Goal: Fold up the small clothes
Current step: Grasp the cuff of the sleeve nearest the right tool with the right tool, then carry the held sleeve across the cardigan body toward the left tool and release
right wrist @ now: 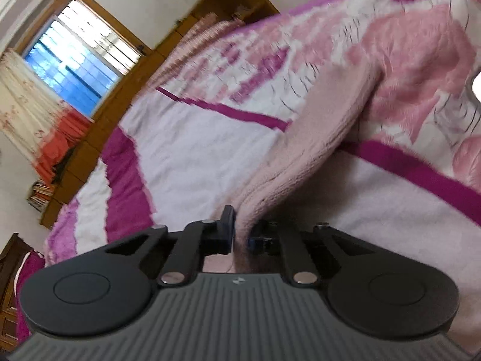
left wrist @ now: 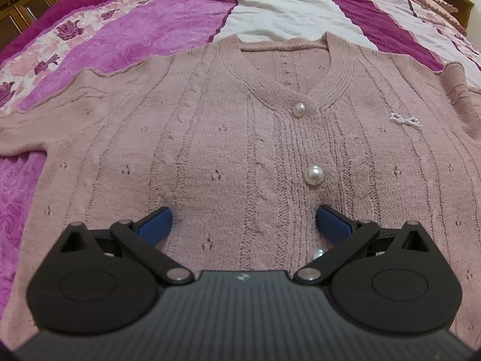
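Left wrist view: a pink knitted cardigan (left wrist: 240, 138) lies front-up and flat across the middle of the frame on a striped floral bedspread (left wrist: 168, 27), neckline toward the top and one sleeve reaching to the left edge. Pearl buttons (left wrist: 314, 175) run down its placket. The left gripper (left wrist: 244, 221), at lower centre, hovers over the body with jaws spread wide and nothing between them.

Right wrist view: the right gripper (right wrist: 240, 234), at lower centre, is clenched on a bunched fold of the same cardigan (right wrist: 309, 153), which rises toward the upper right above the bedspread (right wrist: 192, 150). A window (right wrist: 75, 60) occupies the upper left.

The step in hand appears to be folding a sleeve or side inward. It would go best if the held cloth were carried across low and taut while the free gripper pinned the body along the fold line.
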`<state>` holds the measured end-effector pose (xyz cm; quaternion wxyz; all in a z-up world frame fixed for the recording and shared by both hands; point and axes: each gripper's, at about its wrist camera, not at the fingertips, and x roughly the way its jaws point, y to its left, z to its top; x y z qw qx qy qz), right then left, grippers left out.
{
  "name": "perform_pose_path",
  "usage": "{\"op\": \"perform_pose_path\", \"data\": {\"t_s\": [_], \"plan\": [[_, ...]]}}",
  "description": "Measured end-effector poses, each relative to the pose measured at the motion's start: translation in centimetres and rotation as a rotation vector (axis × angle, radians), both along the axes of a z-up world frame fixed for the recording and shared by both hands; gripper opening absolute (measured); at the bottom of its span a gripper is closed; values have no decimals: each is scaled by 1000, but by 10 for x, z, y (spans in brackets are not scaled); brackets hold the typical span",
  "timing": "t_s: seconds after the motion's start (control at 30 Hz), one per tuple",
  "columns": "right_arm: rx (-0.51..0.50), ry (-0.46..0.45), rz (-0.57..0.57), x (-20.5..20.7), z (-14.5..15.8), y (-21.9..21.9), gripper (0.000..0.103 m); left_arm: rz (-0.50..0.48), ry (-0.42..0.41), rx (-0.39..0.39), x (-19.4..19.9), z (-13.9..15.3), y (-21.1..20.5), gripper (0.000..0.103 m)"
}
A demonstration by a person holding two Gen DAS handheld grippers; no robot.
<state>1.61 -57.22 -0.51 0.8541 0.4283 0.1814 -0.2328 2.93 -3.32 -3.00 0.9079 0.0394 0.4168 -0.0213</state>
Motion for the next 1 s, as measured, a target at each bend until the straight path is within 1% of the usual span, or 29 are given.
{"op": "perform_pose_path", "data": {"t_s": [0.23, 0.33, 0.57, 0.67, 0.8, 1.0], "plan": [[-121, -99, 29, -33, 45, 18, 8, 4, -12, -5, -3, 0, 0, 103], [-139, -141, 28, -49, 64, 27, 8, 4, -20, -7, -4, 0, 1, 103], [-193, -224, 53, -69, 106, 58, 8, -8, -1, -34, -1, 6, 7, 103], [-215, -262, 92, -76, 124, 75, 8, -10, 18, -51, 1, 11, 10, 103], [-223, -270, 149, -80, 136, 99, 8, 12, 12, -78, 1, 23, 17, 103], [-216, -270, 227, -78, 143, 137, 8, 14, -45, -54, -1, 53, 31, 103]]}}
